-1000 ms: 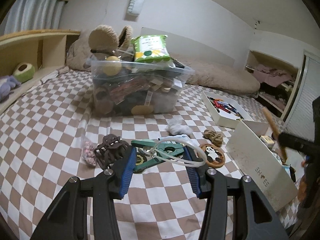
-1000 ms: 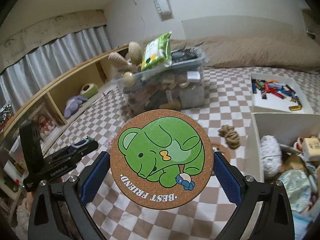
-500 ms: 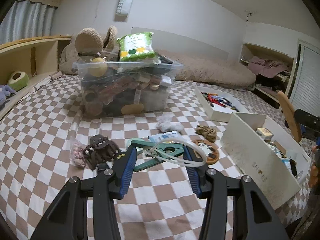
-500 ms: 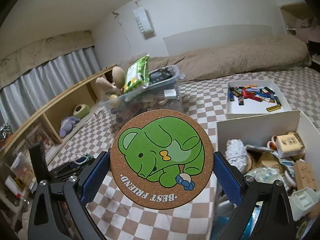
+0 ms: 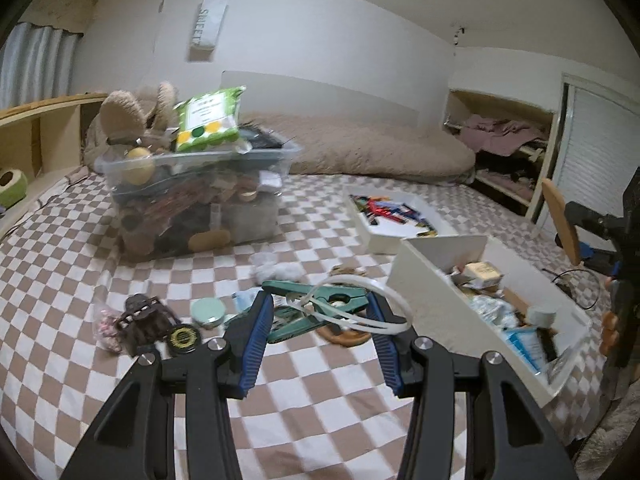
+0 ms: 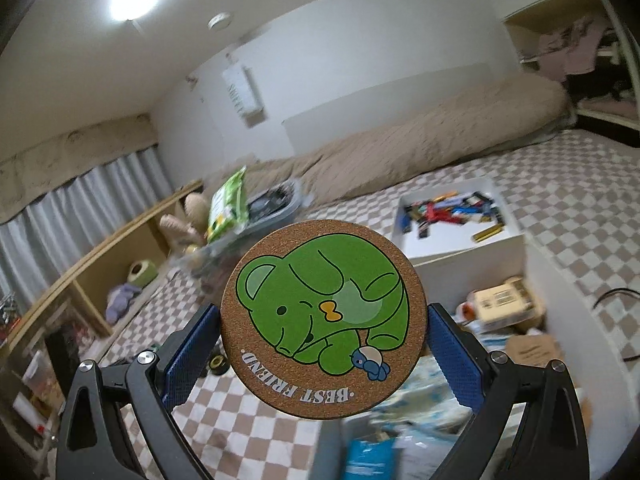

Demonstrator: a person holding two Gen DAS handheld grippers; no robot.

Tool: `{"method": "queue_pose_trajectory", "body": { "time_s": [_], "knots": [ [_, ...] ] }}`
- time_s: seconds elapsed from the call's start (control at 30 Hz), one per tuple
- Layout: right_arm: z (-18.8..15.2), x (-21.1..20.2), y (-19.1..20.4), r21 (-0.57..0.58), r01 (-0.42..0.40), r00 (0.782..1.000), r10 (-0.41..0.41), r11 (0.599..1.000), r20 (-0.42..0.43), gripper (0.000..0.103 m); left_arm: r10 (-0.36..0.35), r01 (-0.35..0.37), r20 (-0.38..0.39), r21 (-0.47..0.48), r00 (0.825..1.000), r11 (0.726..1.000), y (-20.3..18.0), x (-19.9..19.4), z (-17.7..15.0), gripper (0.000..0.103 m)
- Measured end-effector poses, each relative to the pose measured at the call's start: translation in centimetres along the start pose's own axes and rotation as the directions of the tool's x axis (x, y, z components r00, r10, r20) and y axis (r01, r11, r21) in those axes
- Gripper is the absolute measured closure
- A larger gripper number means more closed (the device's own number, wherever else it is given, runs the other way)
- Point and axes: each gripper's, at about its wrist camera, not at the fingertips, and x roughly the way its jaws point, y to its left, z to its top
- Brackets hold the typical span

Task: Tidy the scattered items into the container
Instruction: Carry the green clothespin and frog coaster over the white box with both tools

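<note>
Now gripped at both edges by the right gripper [image 6: 323, 344]: round cork coaster with green bear [image 6: 322, 336]. Light, stiff, easy to drop flat into the white box [image 6: 538, 280]. Left gripper [image 5: 320, 332] pinched on a teal clip with white loop [image 5: 320, 304].

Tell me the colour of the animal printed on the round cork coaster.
Green, on the brown cork coaster with white "BEST FRIEND" lettering. The right wrist view shows it best.

On the bed [image 5: 80, 264], a full storage bin [image 5: 200, 204] stands toward the back left. Right of it sits a shallow tray [image 5: 384, 236], and in front of that tray an open box [image 5: 448, 308]. Before the bin lie a hair claw [image 5: 146, 322], a round tin [image 5: 207, 310] and a large clip [image 5: 316, 304], left of the box.
</note>
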Motion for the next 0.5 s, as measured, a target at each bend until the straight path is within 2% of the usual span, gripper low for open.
{"method": "queue_pose_trajectory", "body": {
  "time_s": [0.3, 0.5],
  "knots": [
    [1.0, -2.8, -3.8, 0.085, 0.028, 0.997, -0.034, 0.996, 0.066, 0.003, -0.095, 0.094, 0.037, 0.015, 0.995, 0.995, -4.9, -0.1, 2.4, 0.055],
    [1.1, -3.3, -4.9, 0.105, 0.069, 0.994, -0.077, 0.992, 0.077, 0.003, -0.193, 0.192, 0.016, 0.025, 0.981, 0.981, -9.0, 2.5, 4.1, 0.055]
  ]
}}
